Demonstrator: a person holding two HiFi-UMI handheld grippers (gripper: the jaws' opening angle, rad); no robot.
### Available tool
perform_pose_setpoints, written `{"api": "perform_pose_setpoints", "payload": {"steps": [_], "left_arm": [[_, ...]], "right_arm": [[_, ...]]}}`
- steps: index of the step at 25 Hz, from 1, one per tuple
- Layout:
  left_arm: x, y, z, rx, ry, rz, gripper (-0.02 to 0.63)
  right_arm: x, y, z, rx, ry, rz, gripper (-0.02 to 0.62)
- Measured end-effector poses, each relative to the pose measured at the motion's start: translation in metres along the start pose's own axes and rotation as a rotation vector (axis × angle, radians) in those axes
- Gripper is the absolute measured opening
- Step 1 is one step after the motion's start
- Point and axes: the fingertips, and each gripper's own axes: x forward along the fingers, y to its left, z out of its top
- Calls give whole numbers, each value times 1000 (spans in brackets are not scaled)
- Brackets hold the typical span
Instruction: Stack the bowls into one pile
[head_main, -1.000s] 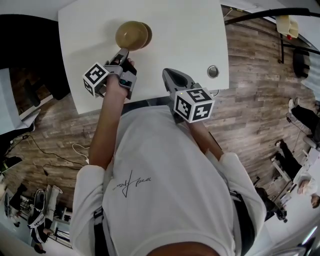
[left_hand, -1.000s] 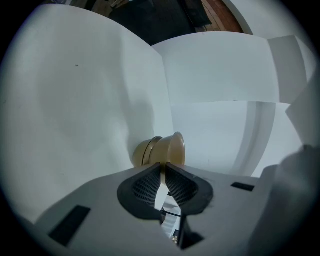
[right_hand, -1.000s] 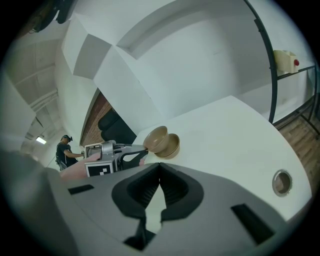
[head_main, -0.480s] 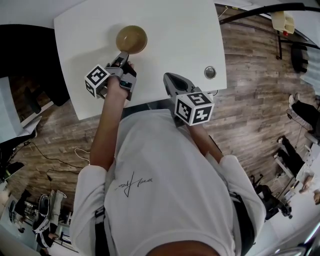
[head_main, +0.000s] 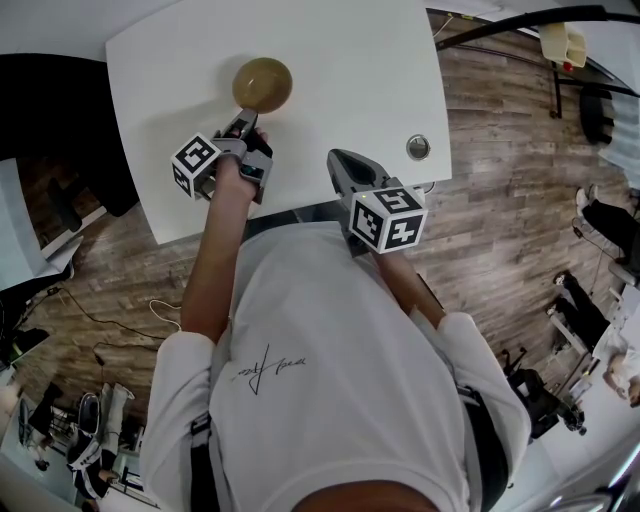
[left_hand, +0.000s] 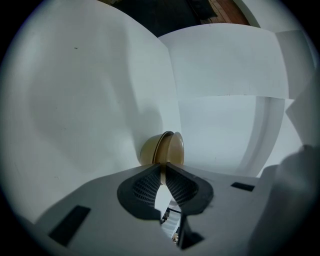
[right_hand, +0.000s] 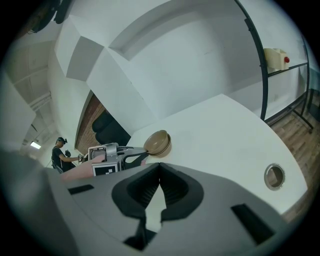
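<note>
- The pile (head_main: 262, 84) stood on the far left part of the white worktop (head_main: 350, 70), just ahead of the left gripper (head_main: 243, 118).
- The left fingers (left_hand: 146, 186) were nearly closed and pinched the pile's near rim. Whether they held one rim or both could not be told.
- The right gripper (head_main: 336, 160) hung near the worktop's front edge, well apart from the pile. Its fingers (right_hand: 176, 190) were pressed together on nothing.
- Judgement: the step in hand was seating the top bowl and letting it go.
- To do it well, the rims should sit even all round. The fingers should then spread only enough to clear the rim and draw straight back, so the pile was neither dragged nor tipped.
- Count: two bowls, read from two nested rims; one pile; two grippers; one round metal port (head_main: 418, 147) in the worktop. No loose bowl was seen.
</note>
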Motion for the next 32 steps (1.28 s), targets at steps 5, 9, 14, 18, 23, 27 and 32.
{"api": "perform_pose_setpoints", "payload": {"steps": [5, 9, 14, 18, 23, 27, 32], "left_arm": [[2, 5, 0, -4, 4, 11, 37], [4, 3, 2, -8, -4, -13, 38], [6, -2, 7, -15, -37, -44, 40], [6, -5, 5, -6, -36, -49, 69], [6, -11, 5, -3, -38, -70, 124], [7, -15, 5, 13, -38, -89, 152], [5, -16, 3, 26, -27, -96, 194]], "right_arm": [[0, 2, -2, 4, 0, 1, 11], [1, 0, -2, 7, 1, 0, 11], [1, -1, -1, 7, 5, 9, 11], [2, -1, 2, 3, 8, 17, 11], [1, -5, 3, 3, 10, 18, 11], [0, -8, 3, 3, 8, 17, 11], [-1, -6, 5, -5, 2, 26, 11]]}}
